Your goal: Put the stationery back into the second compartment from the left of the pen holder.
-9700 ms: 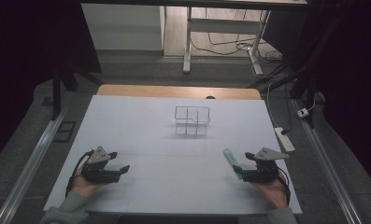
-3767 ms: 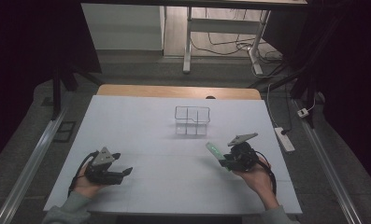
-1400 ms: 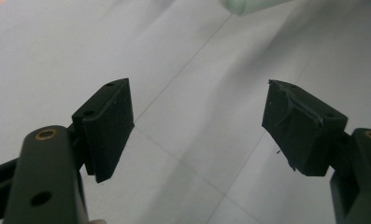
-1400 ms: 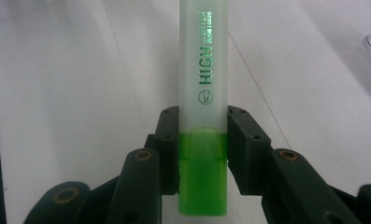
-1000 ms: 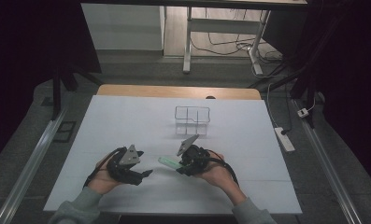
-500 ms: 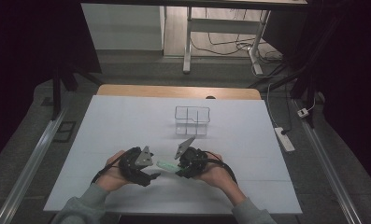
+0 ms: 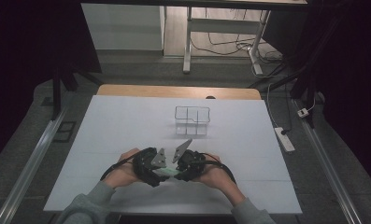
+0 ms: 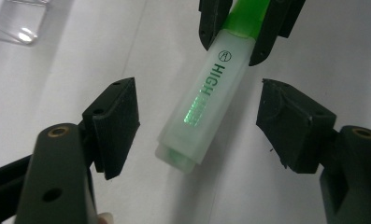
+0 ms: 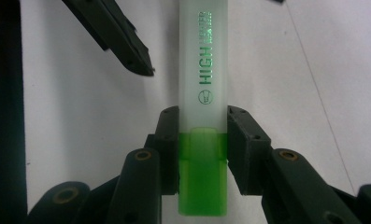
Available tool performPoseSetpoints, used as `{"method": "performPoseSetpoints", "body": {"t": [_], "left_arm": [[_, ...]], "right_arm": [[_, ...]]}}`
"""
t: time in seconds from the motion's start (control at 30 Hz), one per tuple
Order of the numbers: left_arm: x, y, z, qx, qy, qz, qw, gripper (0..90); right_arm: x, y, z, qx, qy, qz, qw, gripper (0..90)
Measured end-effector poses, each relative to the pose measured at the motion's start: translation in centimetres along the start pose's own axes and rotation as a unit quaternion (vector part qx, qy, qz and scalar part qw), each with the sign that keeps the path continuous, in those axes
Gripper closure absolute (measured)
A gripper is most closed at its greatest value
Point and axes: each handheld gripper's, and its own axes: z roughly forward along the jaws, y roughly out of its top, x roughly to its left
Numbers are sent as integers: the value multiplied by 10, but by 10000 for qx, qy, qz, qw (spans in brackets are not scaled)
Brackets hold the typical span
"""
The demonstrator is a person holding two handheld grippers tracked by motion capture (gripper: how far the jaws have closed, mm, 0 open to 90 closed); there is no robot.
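Left gripper [image 8: 197, 123] agape — highlighter [image 8: 204, 100] between.

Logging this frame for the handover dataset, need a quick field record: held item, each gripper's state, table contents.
held item: green highlighter, lettering reads HIGH
right gripper: shut on the highlighter at its green end, where it meets the frosted part
left gripper: jaws open, one on each side of the highlighter's frosted end, not touching it
gripper position: both meet at the near middle of the white table
other item: clear compartment box, farther back, contents cannot be told
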Motion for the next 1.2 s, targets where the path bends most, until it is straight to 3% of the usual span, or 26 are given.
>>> {"method": "performPoseSetpoints", "body": {"t": [0.13,0.3,0.4,0.43,0.47,0.53,0.6,0.63,0.67,0.9,0.97,1.07,1.13,1.2], "left_arm": [[0,2,4,62,-124,97,9999,312],[-1,3,7,74,-342,315,9989,463],[-3,4,7,124,-327,446,9984,552],[0,5,5,401,-276,773,9958,561],[0,6,5,513,-225,881,9945,569],[-5,5,11,426,-356,791,9953,584],[-7,4,13,488,-309,825,9949,606],[-7,4,13,483,-331,813,9950,610],[-7,4,14,481,-377,838,9946,614],[-7,2,13,370,-406,881,9946,640],[-5,2,13,357,-383,901,9946,651],[-5,0,15,126,-360,623,9973,655],[-3,0,14,55,-368,532,9979,656],[-3,-2,12,3,-253,385,9989,656]], "right_arm": [[3,1,0,-28,22,-38,10000,672],[4,2,-2,-96,6,-38,9999,672],[6,2,-2,-35,64,-58,10000,672],[6,2,-1,-48,81,-121,9999,672],[7,1,0,-37,103,-123,9999,672],[8,1,0,-14,127,-195,9997,672],[7,2,0,77,89,-463,9989,672],[8,2,-1,119,102,-399,9991,672],[7,2,1,3,126,-482,9988,672],[8,1,-2,-86,154,-603,9980,666],[7,1,-6,-180,83,-539,9984,657],[5,1,-11,-332,15,-327,9989,645],[3,-1,-14,-425,-6,-153,9990,635],[1,-2,-16,-613,-52,-65,9981,599]]}}
